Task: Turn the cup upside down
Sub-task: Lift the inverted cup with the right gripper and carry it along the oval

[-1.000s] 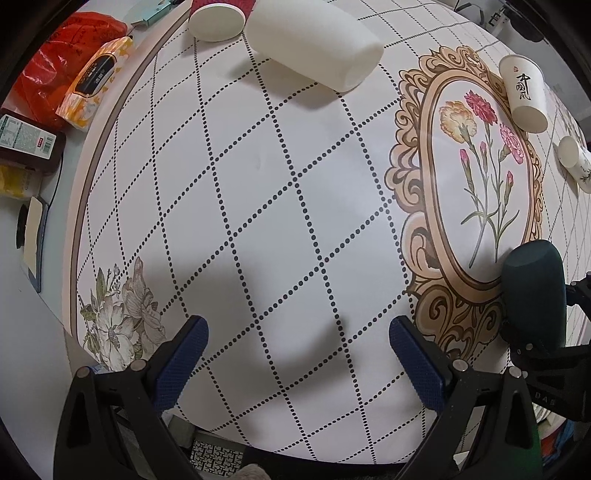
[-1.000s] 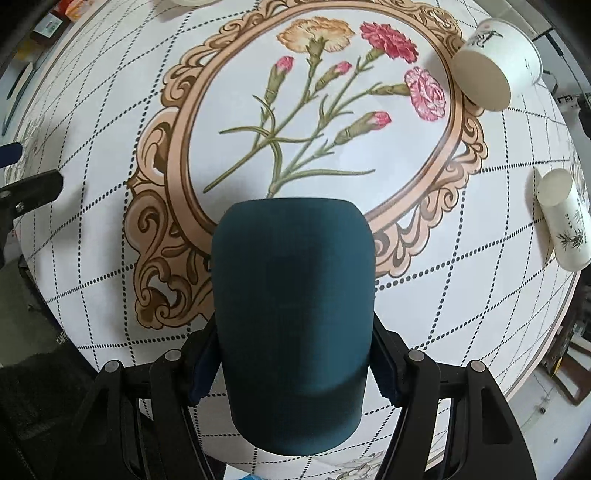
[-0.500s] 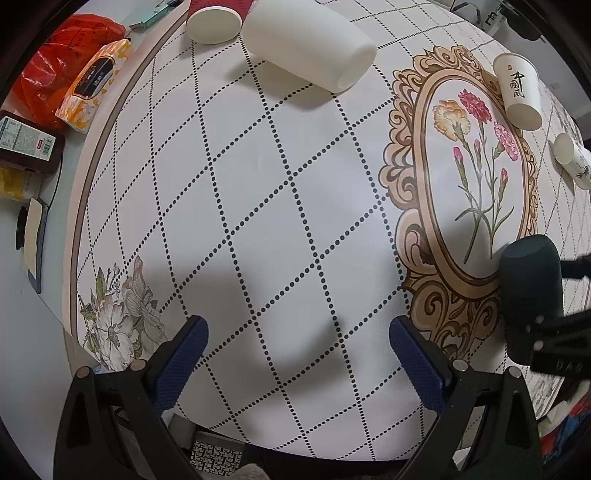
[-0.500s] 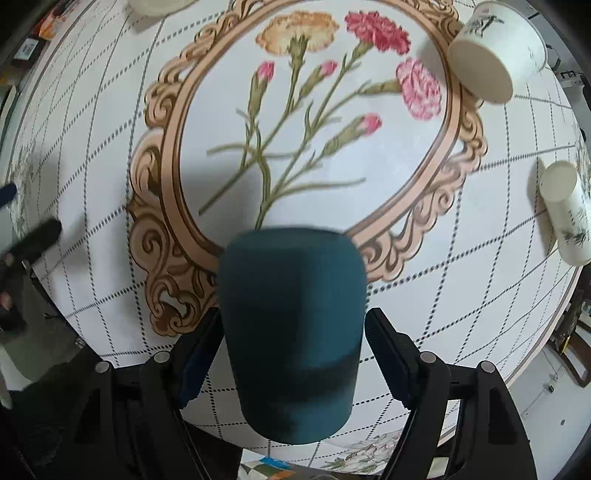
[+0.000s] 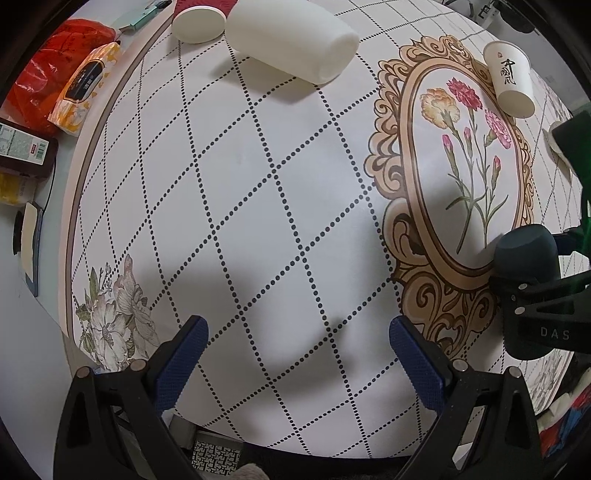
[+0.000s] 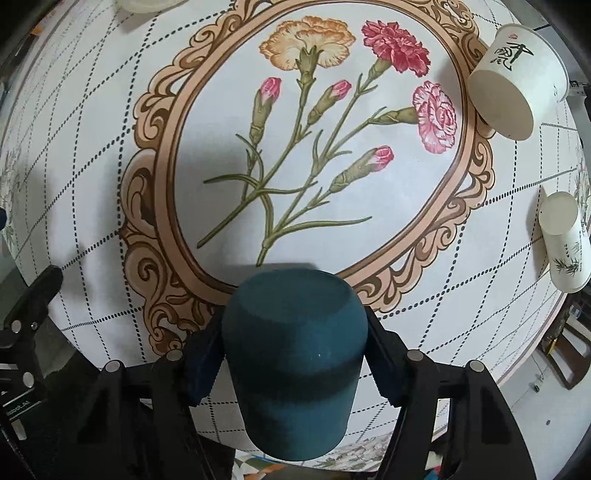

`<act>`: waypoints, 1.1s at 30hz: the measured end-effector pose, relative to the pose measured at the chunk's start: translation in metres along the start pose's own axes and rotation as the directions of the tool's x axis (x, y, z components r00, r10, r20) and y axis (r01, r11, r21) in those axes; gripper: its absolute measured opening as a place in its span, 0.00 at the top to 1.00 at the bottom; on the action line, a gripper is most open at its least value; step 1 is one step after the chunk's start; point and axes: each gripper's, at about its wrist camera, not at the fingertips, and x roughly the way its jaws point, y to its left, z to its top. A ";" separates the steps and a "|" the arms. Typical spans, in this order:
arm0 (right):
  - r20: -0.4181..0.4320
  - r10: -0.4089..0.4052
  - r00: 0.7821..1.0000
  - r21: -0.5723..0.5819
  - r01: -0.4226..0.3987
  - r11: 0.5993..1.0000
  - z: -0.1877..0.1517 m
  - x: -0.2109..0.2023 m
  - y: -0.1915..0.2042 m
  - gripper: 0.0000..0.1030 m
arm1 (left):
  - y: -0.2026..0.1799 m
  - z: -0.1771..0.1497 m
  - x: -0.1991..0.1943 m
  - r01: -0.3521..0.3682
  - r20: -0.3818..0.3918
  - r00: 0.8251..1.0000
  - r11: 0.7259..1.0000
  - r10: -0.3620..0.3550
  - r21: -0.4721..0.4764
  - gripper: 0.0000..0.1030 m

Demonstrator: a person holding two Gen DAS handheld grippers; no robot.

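My right gripper (image 6: 293,345) is shut on a dark teal cup (image 6: 293,354), with a pad against each side. The cup's flat closed base points away from the camera and it hangs above the near edge of the flower-print tablecloth (image 6: 110,110). Its mouth is hidden. The same cup (image 5: 526,269) shows at the right of the left wrist view, held in the right gripper (image 5: 532,295). My left gripper (image 5: 297,345) is open and empty above the near table edge.
A white paper cup with black lettering (image 6: 517,96) lies on its side at the far right, another white cup (image 6: 565,240) to its right. In the left wrist view a large white cup (image 5: 291,40) lies on its side, a red cup (image 5: 201,18) behind it. Packets (image 5: 85,85) lie left of the table.
The right gripper has lifted and tilted the teal cup, so its base now faces farther forward and it looks smaller. The left gripper has held still and open.
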 end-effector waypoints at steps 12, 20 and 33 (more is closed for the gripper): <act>0.215 0.050 0.975 0.131 -0.079 0.988 -0.042 -0.035 -0.041 0.32 | -0.010 0.005 -0.004 0.001 0.000 1.000 1.000 -0.001 0.027 0.02; 0.469 0.013 0.883 0.232 -0.137 0.963 -0.063 -0.068 -0.067 0.32 | -0.018 0.011 -0.007 0.005 -0.005 1.000 0.999 -0.004 0.036 0.02; 0.666 -0.086 0.741 0.319 -0.179 0.931 -0.092 -0.077 -0.048 0.32 | -0.027 0.013 -0.008 -0.006 -0.005 1.000 0.999 0.007 0.052 0.02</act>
